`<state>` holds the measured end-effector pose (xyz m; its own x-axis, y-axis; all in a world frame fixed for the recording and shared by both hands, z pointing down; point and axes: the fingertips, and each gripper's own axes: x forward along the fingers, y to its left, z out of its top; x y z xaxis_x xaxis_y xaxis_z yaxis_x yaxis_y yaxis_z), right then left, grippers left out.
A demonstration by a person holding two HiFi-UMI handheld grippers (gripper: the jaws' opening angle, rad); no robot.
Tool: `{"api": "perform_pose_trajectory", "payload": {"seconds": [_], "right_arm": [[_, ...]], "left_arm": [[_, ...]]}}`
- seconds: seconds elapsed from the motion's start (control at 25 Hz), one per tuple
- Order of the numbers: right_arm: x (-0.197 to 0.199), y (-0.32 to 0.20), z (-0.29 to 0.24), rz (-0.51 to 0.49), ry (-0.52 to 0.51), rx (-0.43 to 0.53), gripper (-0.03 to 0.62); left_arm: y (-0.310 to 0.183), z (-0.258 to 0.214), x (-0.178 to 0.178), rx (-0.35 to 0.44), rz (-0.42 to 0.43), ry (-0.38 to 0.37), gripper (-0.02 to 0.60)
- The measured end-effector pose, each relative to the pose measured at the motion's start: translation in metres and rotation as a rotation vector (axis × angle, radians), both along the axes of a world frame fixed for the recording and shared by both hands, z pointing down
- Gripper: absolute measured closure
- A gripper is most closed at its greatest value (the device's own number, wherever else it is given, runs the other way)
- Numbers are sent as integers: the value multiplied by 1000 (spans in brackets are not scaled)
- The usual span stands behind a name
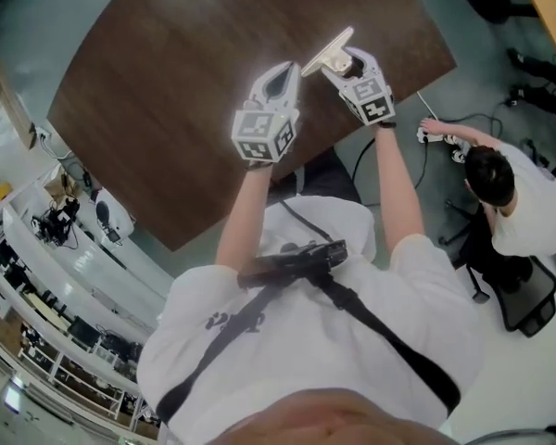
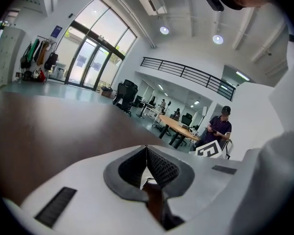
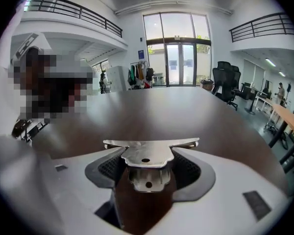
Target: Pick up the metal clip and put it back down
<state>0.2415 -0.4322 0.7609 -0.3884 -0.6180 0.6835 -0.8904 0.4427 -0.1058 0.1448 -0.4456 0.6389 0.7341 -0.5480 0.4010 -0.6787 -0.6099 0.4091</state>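
Shows, from the head view, the white right gripper [image 1: 343,61] clamped on the shiny flat T-shaped metal clip [image 1: 326,54] above the dark brown table's [image 1: 167,82] near edge; from the left gripper view, the white left gripper [image 2: 147,150] closed on nothing over that table; from the right gripper view, pinches the clip's narrow stem: likely light, stiff, slippery.

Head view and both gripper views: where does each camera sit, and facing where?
Head view: on the head, facing down at brown table; forearms, torso show.
Left gripper view: on shut left gripper, facing across the table.
Right gripper view: on right gripper holding metal clip, facing glass doors.
All share the table.
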Motion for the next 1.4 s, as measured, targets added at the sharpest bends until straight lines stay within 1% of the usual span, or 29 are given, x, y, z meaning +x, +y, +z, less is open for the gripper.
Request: {"api": "perform_pose_trajectory", "payload": {"seconds": [0.12, 0.2, 0.28, 0.44, 0.56, 0.68, 0.84, 0.92, 1.0, 1.04, 1.08, 1.12, 1.16, 1.24, 1.32, 1.4], "right_arm": [[-24, -14, 15, 4, 26, -22, 293], [-34, -10, 25, 25, 60, -42, 293], [-39, -5, 34, 47, 74, -45, 293], [-36, -8, 42, 68, 91, -54, 292], [-26, -1, 25, 119, 103, -35, 292], [-25, 24, -5, 178, 87, -4, 292], [-35, 54, -63, 233, 40, 92, 292], [-54, 63, -93, 250, -2, 155, 293], [-83, 70, -121, 243, -31, 217, 293], [-99, 73, -134, 236, -44, 247, 325], [-118, 77, -148, 228, -60, 277, 380], [-137, 79, -162, 217, -80, 308, 399], [-158, 81, -176, 202, -100, 339, 401], [-196, 84, -202, 170, -129, 393, 463], [-225, 88, -221, 152, -151, 425, 491], [-244, 89, -236, 149, -185, 445, 540]], "left_arm": [[-2, 2, -30, -4, -3, 6, 568], [4, 0, -51, -9, 2, 8, 568], [15, 3, -68, -20, 9, 9, 568], [27, 11, -86, -21, 31, -3, 568], [37, 1, -96, -1, 53, -2, 568], [50, -19, -108, 29, 59, 1, 568], [62, -54, -125, 77, 27, 13, 568], [66, -71, -139, 109, 3, 15, 568], [70, -88, -158, 143, -29, 15, 568], [73, -96, -169, 162, -45, 14, 568], [76, -103, -182, 182, -64, 10, 568], [80, -110, -197, 204, -85, 5, 568], [83, -116, -212, 228, -109, 1, 568], [90, -127, -240, 273, -155, -9, 568], [98, -136, -260, 307, -189, -19, 568], [104, -143, -273, 334, -219, -27, 568]]}}
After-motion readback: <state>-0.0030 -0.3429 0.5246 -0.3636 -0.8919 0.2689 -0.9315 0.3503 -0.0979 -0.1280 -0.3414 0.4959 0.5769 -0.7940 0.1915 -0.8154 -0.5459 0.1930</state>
